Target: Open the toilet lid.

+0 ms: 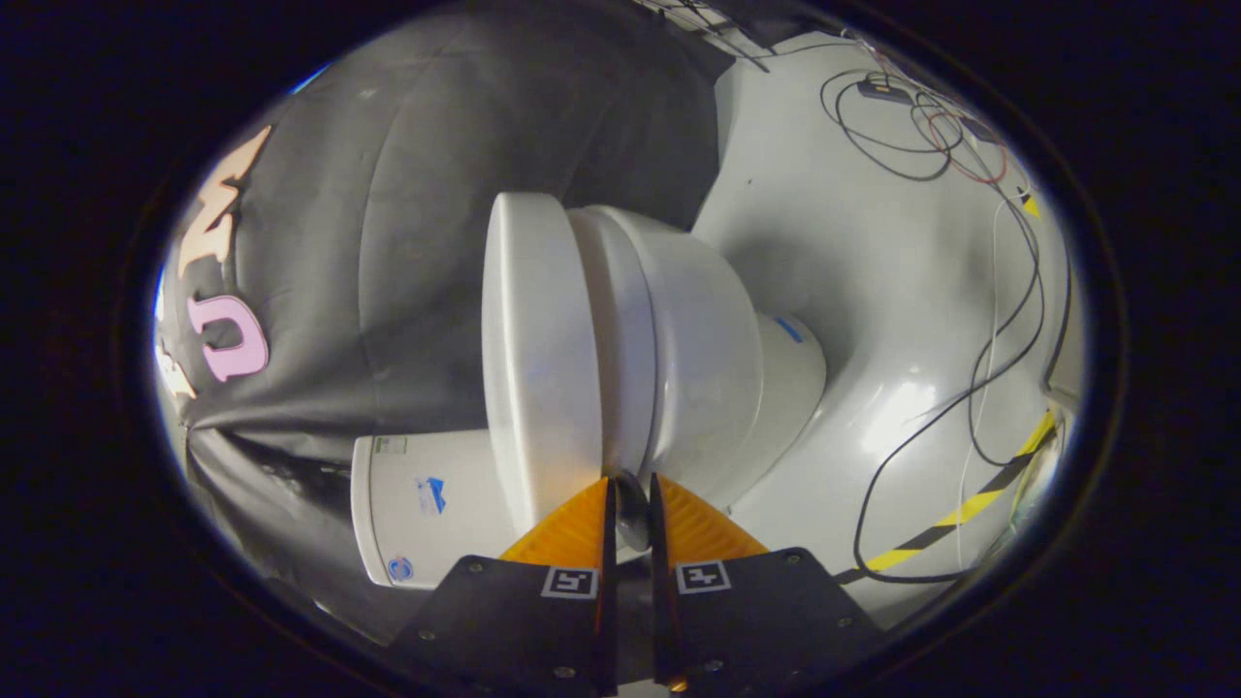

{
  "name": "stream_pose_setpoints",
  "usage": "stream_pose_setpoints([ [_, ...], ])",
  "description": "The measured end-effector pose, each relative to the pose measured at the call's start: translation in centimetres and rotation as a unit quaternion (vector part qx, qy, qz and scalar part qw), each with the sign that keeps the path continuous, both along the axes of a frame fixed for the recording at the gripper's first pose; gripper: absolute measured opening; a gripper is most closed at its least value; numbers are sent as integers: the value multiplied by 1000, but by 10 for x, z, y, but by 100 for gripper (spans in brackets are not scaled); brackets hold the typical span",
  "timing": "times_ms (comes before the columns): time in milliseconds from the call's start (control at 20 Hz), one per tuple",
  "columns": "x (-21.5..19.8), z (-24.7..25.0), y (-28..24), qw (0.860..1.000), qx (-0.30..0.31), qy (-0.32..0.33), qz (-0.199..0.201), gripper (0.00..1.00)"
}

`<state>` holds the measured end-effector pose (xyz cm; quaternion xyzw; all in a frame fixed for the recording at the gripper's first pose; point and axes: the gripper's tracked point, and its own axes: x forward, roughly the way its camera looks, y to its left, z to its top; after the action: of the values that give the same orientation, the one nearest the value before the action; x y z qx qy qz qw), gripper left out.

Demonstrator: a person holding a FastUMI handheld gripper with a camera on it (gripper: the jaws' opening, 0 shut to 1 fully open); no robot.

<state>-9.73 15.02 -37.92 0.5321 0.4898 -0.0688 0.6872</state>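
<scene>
The view is rolled sideways. The white toilet lid lies flat against the seat, which sits on the bowl. My gripper is at the near rim of the toilet, right on the seam between lid and seat. Its fingers are almost together, and a thin rounded piece of rim is pinched between them, in shadow. It looks like the lid's edge. The lid is closed.
The white tank is beside the left finger, against the black cloth wall. The pale floor spreads beyond the bowl, with loose cables and a yellow-and-black tape strip.
</scene>
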Motion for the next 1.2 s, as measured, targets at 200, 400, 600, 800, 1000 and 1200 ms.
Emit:
stream_pose_setpoints([
  [200, 5, 8, 3, 999, 8, -41, 16, 15],
  [400, 7, 7, 3, 999, 11, -37, -1, 1],
  [600, 9, 15, 6, 998, 1, -56, 26, 1],
  [800, 17, 41, 13, 994, -17, -90, 57, 1],
  [1000, 25, 60, 23, 989, -35, -116, 83, 1],
  [1200, 35, 83, 37, 986, -20, -146, 81, 1],
])
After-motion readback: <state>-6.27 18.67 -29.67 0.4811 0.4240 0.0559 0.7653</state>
